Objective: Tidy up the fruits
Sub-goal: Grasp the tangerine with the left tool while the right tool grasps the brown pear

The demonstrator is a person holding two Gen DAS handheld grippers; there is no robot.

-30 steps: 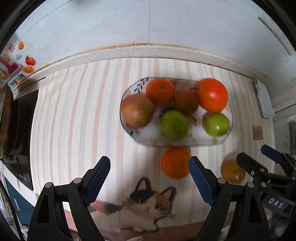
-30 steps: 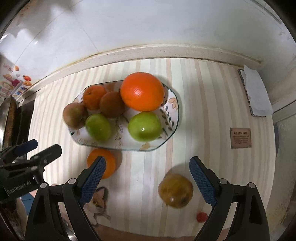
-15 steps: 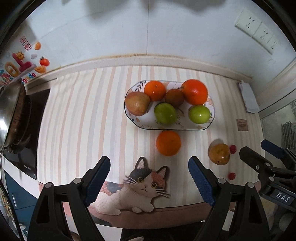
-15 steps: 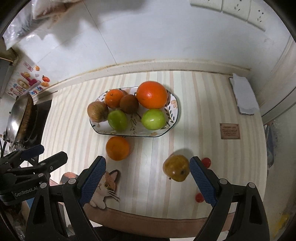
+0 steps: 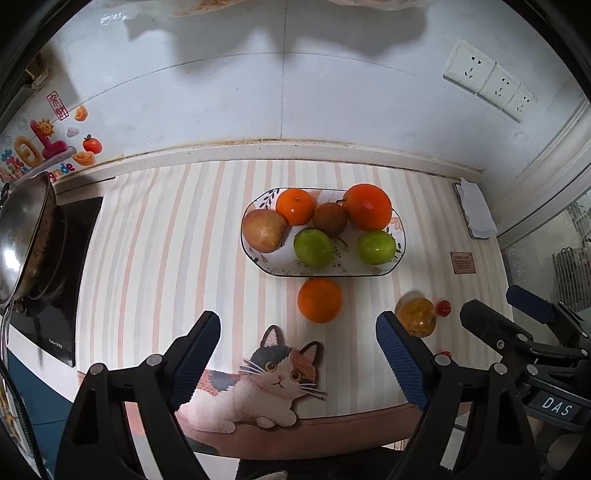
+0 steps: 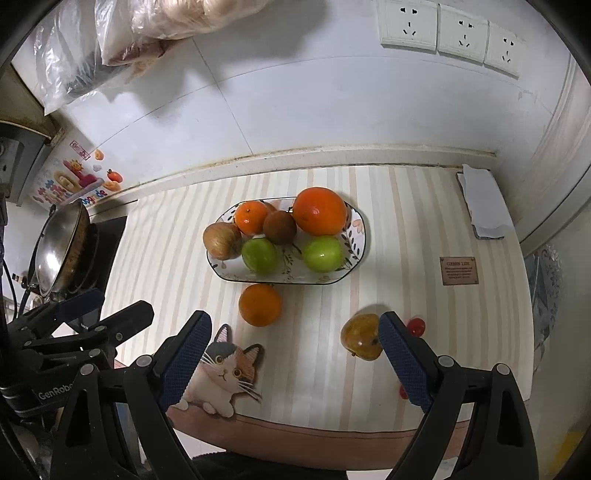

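A patterned plate [image 5: 400, 242] [image 6: 360, 225] on the striped mat holds two oranges, two green apples, a brown fruit and a reddish apple. A loose orange [image 5: 319, 300] [image 6: 259, 304] lies on the mat just in front of the plate. A yellow-brown fruit [image 5: 416, 315] [image 6: 360, 336] lies to its right, with small red tomatoes [image 5: 443, 307] [image 6: 416, 326] beside it. My left gripper [image 5: 297, 363] is open and empty, held high above the table's front edge. My right gripper [image 6: 295, 363] is open and empty, also high above the front edge.
A wok [image 5: 26, 236] [image 6: 62, 247] sits on a stove at the left. A folded cloth [image 5: 476, 212] [image 6: 484, 206] lies at the back right and a small brown tag [image 6: 459, 270] near it. A cat picture [image 5: 266, 387] marks the mat's front edge. Wall sockets [image 6: 447, 31] are above.
Both grippers have pulled back and up from the table, so the plate and loose fruit look smaller and farther. The fruit has not moved. Both grippers stay open.
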